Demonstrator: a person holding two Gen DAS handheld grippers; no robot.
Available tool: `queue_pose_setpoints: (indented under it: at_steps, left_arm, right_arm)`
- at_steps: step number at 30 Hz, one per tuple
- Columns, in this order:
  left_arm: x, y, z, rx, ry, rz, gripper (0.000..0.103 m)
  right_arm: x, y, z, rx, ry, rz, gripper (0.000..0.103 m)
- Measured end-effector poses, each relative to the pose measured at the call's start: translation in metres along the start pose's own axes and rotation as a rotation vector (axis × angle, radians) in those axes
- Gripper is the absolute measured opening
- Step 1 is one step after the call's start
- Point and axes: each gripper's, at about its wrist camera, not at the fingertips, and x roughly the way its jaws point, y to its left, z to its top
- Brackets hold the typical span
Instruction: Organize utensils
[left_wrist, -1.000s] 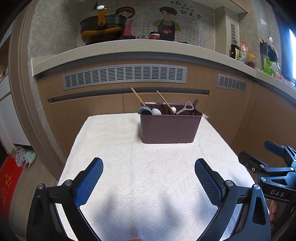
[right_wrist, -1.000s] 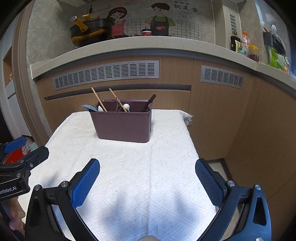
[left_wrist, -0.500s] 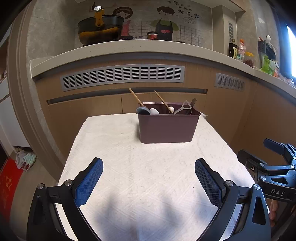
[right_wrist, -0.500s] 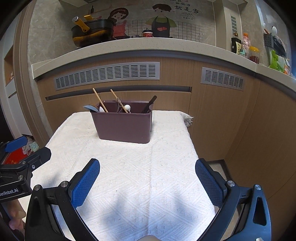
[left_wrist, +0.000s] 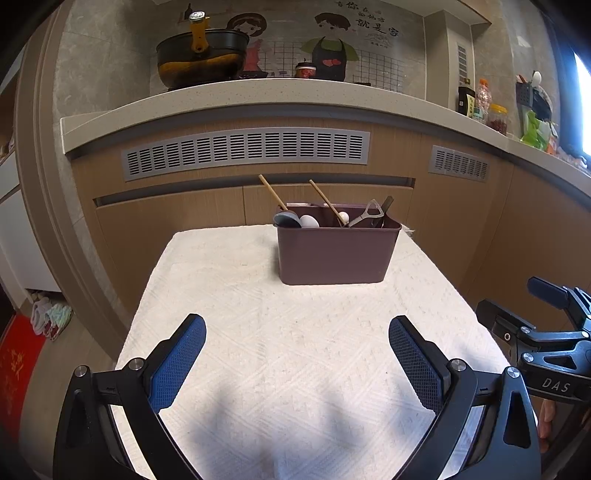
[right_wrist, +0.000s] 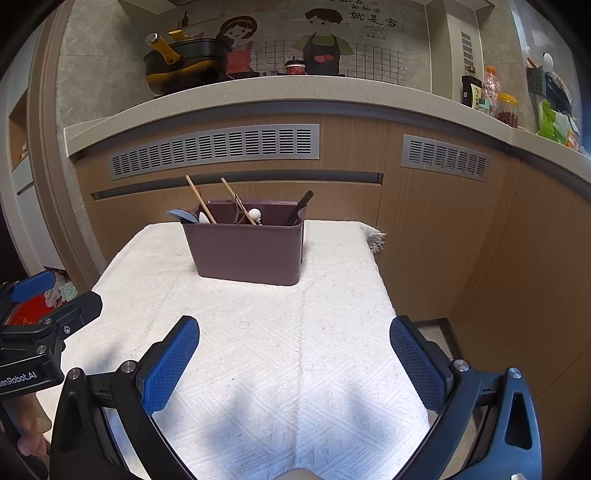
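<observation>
One brown caddy (left_wrist: 334, 254) on the cloth-covered surface (left_wrist: 258, 332). Sticking out of it — two wooden handles (left_wrist: 271, 192), one grey spoon (left_wrist: 286, 219), two white spoon bowls (left_wrist: 309, 221) (might be more buried inside), one metal peeler (left_wrist: 367, 216), one black handle (right_wrist: 301, 206). Two vent grilles (left_wrist: 245, 151) behind — and one pot (left_wrist: 201, 59) up top.

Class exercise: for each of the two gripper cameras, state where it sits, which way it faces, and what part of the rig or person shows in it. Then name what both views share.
Left wrist: on the left gripper, facing the brown caddy; the right gripper shows at right edge.
Right wrist: on the right gripper, facing the same caddy from further right; the left gripper and a hand show at left.
Shared: caddy, white cloth, counter.
</observation>
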Motion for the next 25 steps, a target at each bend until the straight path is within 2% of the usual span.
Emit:
queue_pose_setpoints:
  at_steps: [25]
  left_arm:
    - [-0.0047, -0.0016, -0.0025, 0.008, -0.015, 0.021, 0.099]
  right_arm:
    - [-0.0051, -0.0023, 0.0013, 0.001, -0.005, 0.000, 0.103]
